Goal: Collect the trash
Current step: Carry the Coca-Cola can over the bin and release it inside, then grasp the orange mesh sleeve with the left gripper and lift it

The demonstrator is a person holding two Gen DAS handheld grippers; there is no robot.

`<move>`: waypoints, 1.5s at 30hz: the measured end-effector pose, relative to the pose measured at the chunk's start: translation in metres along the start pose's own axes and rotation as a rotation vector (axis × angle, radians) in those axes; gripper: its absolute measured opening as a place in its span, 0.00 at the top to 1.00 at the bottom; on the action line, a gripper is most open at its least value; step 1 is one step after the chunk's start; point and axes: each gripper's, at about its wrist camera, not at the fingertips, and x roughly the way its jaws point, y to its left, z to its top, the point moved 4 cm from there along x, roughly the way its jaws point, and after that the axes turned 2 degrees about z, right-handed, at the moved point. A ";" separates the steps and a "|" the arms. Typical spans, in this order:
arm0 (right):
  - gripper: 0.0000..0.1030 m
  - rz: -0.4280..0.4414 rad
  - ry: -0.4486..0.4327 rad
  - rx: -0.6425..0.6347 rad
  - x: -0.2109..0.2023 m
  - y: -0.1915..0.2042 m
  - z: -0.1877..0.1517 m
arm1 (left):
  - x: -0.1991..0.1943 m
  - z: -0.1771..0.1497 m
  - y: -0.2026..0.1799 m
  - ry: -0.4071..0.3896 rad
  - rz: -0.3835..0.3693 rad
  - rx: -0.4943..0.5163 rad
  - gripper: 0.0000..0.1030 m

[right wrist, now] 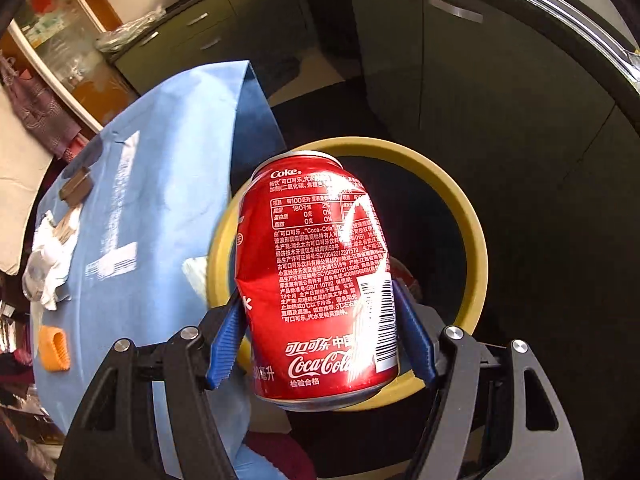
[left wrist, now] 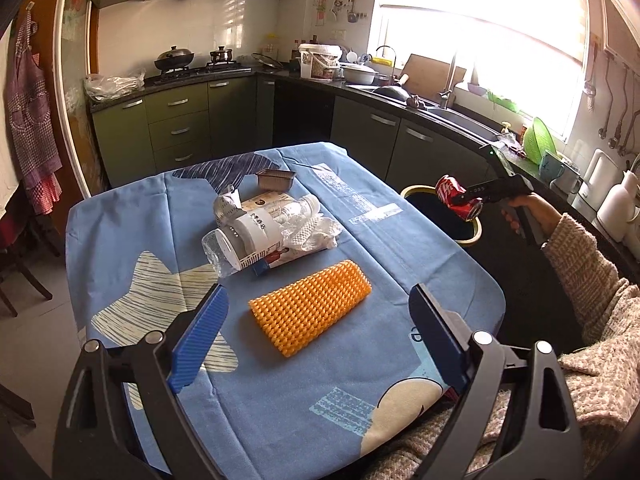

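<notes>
My right gripper (right wrist: 320, 308) is shut on a dented red Coca-Cola can (right wrist: 320, 276), holding it over the yellow-rimmed bin (right wrist: 476, 240) beside the table. From the left wrist view the same can (left wrist: 460, 198) hangs above the bin (left wrist: 416, 191), carried by a hand in a knitted sleeve. My left gripper (left wrist: 316, 316) stands open above the blue tablecloth (left wrist: 400, 248), with an orange bumpy mat (left wrist: 310, 312) lying on the cloth between its fingers, untouched. Farther back lies a pile of plastic bottles, a paper cup and white netting (left wrist: 264, 228), and a small brown tray (left wrist: 275, 180).
The bin stands on the dark floor off the table's right edge, close to green kitchen cabinets (left wrist: 376, 132). A counter with sink, kettle and green colander (left wrist: 538, 140) runs along the right. A wooden chair (left wrist: 16, 272) stands left of the table.
</notes>
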 end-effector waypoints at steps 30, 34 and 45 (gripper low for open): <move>0.15 0.153 -0.042 -0.137 -0.015 0.102 -0.067 | 0.169 -0.010 -0.020 0.297 -0.318 0.380 0.15; 0.15 0.165 -0.035 -0.155 -0.014 0.110 -0.068 | 0.186 -0.014 -0.015 0.329 -0.314 0.389 0.15; 0.15 0.192 -0.018 -0.172 -0.009 0.120 -0.071 | 0.194 -0.026 -0.014 0.360 -0.316 0.387 0.34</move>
